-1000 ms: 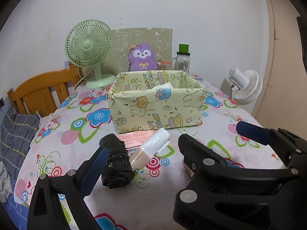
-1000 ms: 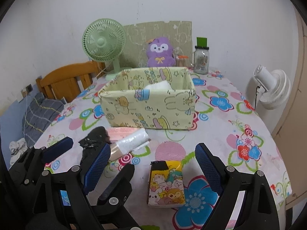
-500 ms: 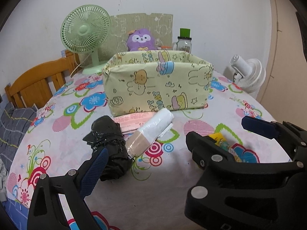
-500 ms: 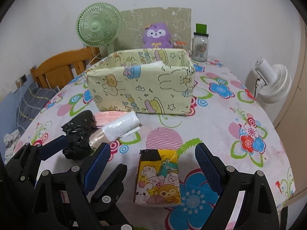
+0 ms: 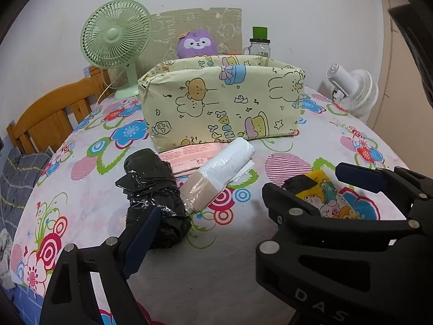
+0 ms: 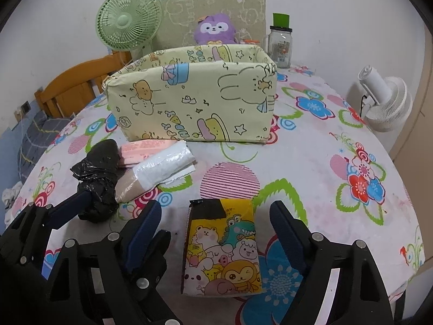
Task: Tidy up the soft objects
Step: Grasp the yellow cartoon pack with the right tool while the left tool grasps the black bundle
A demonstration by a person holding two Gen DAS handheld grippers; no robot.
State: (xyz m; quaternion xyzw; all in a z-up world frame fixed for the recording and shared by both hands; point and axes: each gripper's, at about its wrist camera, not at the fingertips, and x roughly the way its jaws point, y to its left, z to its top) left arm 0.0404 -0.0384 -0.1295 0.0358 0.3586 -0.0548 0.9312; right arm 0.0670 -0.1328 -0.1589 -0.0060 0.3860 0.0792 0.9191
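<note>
Right gripper (image 6: 216, 216): jaws spread, straddling yellow cartoon tissue pack (image 6: 223, 249) lying flat on the near tablecloth (image 6: 311, 168). Left gripper (image 5: 208, 203): jaws released, near black bag roll (image 5: 154, 192). White bag roll (image 5: 219, 170) and pink packet (image 5: 189, 154) just beyond. Yellow fabric bin (image 6: 192, 97) farther back.

the left hand-held gripper (image 5: 205, 216) is hovering low over the floral tabletop (image 5: 222, 265) with its jaws standing wide apart, its left finger touching or just in front of a black plastic bundle (image 5: 151, 189). a white roll with a tan taped end (image 5: 219, 170) is lying just beside the bundle, partly over a pink packet (image 5: 189, 155). the right hand-held gripper (image 5: 319, 187) is reaching in from the right around a yellow cartoon tissue pack (image 5: 324, 192). a pale yellow cartoon box (image 5: 216, 108) is sitting behind them, with a green fan (image 5: 116, 40) and a purple plush (image 5: 197, 44) beyond it
</note>
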